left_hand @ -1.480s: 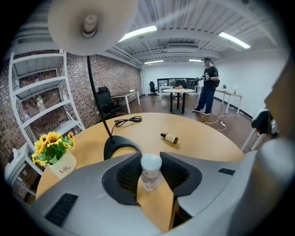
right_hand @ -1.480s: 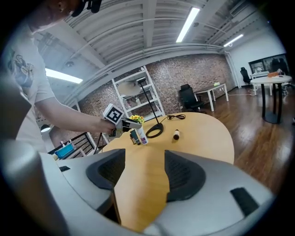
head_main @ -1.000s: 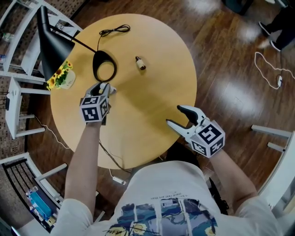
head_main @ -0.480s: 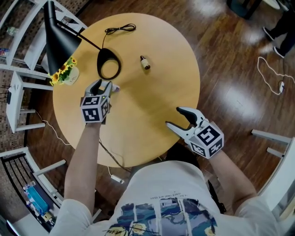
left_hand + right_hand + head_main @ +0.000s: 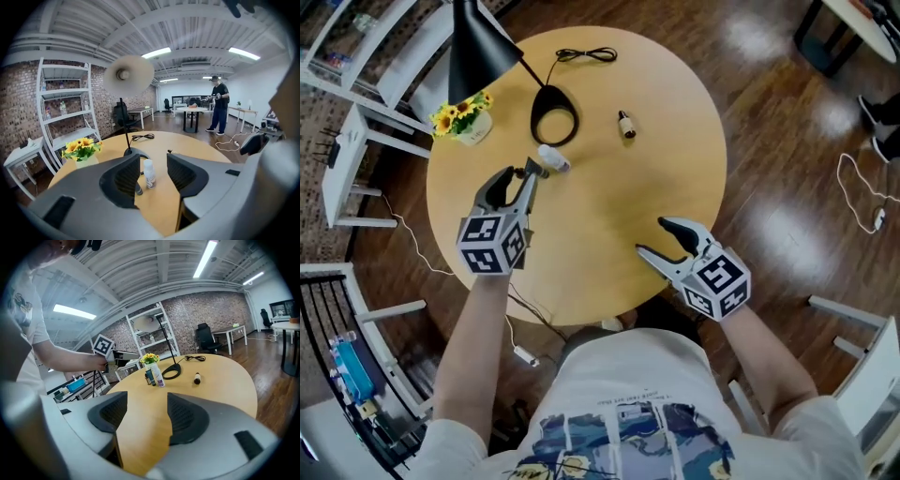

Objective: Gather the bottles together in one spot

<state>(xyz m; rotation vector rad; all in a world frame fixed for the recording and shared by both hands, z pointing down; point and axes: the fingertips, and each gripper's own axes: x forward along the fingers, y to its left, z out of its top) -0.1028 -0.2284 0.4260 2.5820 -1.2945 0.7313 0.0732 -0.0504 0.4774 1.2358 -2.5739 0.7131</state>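
**A:** Table first, then the lamp base. Where are the bottles?

**B:** The white bottle stands just beside the lamp base with a dark tube next to it. The brown bottle lies near the base's far side.

**A:** Claws?

**B:** The left gripper is wide and empty, just short of the white bottle. The right gripper is wide and empty, well apart from the base.

**A:** Handling?

**B:** Probably light, stiff, smooth and tippy. Pinch mid-body.

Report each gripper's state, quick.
Left gripper: open, gripping nothing; the white bottle stands free just past its tips.
Right gripper: open, empty.
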